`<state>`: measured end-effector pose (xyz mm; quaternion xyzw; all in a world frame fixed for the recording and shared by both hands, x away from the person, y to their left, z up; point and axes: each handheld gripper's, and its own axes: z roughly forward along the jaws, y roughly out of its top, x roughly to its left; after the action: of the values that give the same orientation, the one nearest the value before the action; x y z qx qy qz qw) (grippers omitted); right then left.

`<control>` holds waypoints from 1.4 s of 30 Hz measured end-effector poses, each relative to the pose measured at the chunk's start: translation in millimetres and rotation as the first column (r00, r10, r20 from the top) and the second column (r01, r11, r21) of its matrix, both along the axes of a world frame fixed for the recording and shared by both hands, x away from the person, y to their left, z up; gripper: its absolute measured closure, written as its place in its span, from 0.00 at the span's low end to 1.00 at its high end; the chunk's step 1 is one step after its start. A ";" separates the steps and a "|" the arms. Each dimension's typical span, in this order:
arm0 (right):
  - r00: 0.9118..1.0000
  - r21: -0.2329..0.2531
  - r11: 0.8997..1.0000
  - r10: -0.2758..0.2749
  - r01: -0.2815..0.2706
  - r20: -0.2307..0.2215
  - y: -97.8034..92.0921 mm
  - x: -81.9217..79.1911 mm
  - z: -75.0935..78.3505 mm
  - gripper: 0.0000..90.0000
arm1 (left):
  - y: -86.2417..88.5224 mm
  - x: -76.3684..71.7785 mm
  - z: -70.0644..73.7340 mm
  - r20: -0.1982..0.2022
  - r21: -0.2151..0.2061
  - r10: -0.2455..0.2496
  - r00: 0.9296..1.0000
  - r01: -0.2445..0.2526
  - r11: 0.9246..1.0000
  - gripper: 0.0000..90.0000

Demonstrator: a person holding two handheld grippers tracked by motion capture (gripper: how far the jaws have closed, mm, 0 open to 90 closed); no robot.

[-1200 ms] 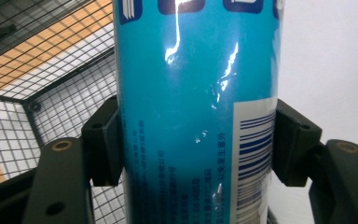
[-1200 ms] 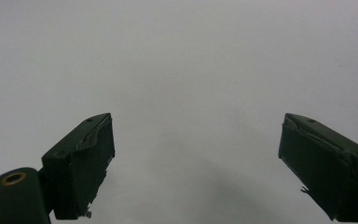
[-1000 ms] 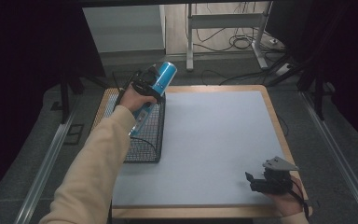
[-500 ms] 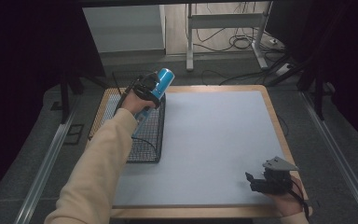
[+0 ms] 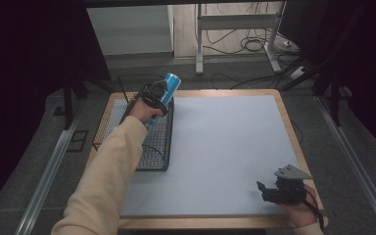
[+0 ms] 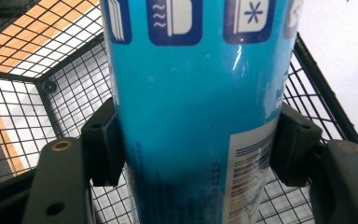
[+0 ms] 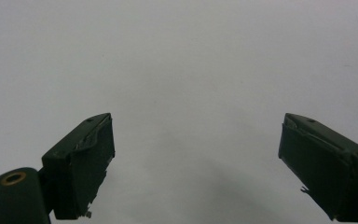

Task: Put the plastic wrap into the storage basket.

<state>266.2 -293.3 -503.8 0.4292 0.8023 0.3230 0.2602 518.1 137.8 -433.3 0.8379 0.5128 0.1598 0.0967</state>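
Note:
A blue can [image 5: 168, 87] with white icons and a barcode label is held tilted over the far end of a black wire basket [image 5: 152, 156]. My left gripper [image 5: 157, 96] is shut on it; in the left gripper view the can [image 6: 200, 107] fills the space between both jaws, with the basket mesh [image 6: 37, 107] below. My right gripper [image 5: 263, 191] rests near the table's front right corner, open, and in the right gripper view [image 7: 196, 154] its jaws stand wide apart over bare grey mat with nothing between them.
A grey mat [image 5: 220, 147] covers most of the wooden table [image 5: 286, 120]. The basket sits along the table's left side. Beyond the far edge are metal desk legs and cables [image 5: 249, 44] on the floor. A rail [image 5: 44, 181] runs along the left.
My left gripper has carried the can down and slightly toward the person, closer to the basket's far end. My right gripper has stayed still.

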 end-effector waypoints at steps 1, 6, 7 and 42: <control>1.000 0.000 1.000 -0.001 0.001 0.000 -0.3 0.1 -0.2 0.12 | -0.1 0.1 -0.2 0.001 0.004 0.002 1.000 -0.002 1.000 0.35; 1.000 0.000 1.000 -0.002 0.002 0.001 -0.5 -0.1 0.1 0.12 | -0.4 0.9 -2.5 0.010 0.025 0.006 1.000 -0.006 1.000 0.34; 1.000 0.000 1.000 -0.001 0.001 0.002 -0.3 -0.4 0.2 0.12 | -0.7 0.6 -2.6 0.015 0.027 0.004 1.000 -0.004 1.000 0.34; 1.000 -0.003 1.000 -0.003 0.003 0.016 1.0 -3.7 3.7 0.12 | -46.4 -126.7 62.3 0.217 -0.270 -0.220 0.951 0.275 0.923 0.16</control>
<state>262.5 -292.3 -500.1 0.4272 0.8001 0.3251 0.2678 391.4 91.4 -371.0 0.8537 0.4097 0.1434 0.2876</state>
